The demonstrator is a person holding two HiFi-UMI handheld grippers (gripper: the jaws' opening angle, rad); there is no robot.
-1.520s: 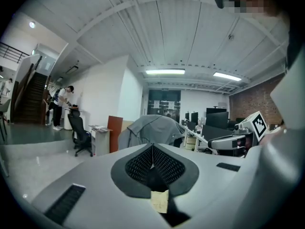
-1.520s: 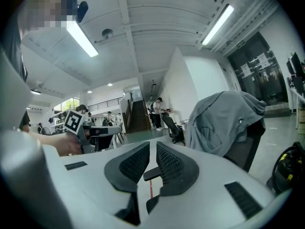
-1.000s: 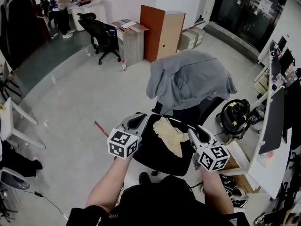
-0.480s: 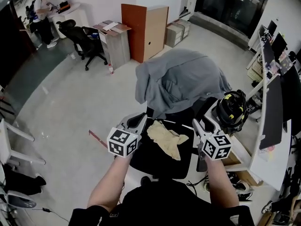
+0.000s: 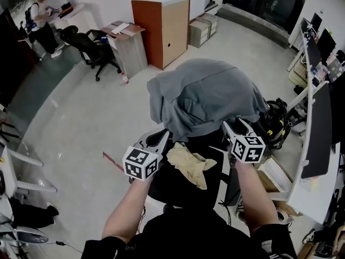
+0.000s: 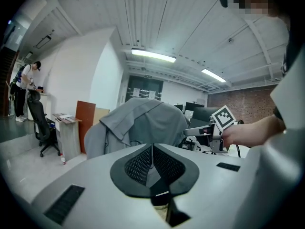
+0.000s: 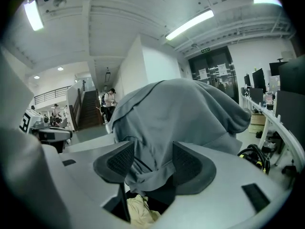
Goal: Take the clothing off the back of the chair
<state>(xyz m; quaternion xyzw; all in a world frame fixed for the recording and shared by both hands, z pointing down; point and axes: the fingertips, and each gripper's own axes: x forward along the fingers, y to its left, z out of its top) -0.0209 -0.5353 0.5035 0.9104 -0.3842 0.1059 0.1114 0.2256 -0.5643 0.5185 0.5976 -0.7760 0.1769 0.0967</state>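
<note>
A grey garment (image 5: pixel 207 96) hangs over the back of a black chair (image 5: pixel 178 190), covering it. A beige cloth (image 5: pixel 188 163) lies on the seat. My left gripper (image 5: pixel 161 135) is shut and empty, short of the garment's left hem; in the left gripper view the garment (image 6: pixel 138 123) is ahead of its closed jaws (image 6: pixel 152 149). My right gripper (image 5: pixel 229 127) is at the garment's lower right edge with its jaws opening. In the right gripper view the grey hem (image 7: pixel 147 175) shows between the pads (image 7: pixel 119 162), which do not press on it.
An orange and wood cabinet (image 5: pixel 161 31), a low grey cabinet (image 5: pixel 128 47) and another office chair (image 5: pixel 89 42) stand at the back. A person (image 5: pixel 40 18) stands far left. A black and yellow bag (image 5: pixel 277 124) and a desk with monitors (image 5: pixel 318 144) are at the right.
Both grippers have moved forward over the seat toward the chair back. The right gripper has reached the garment's lower edge and its jaws stand wider.
</note>
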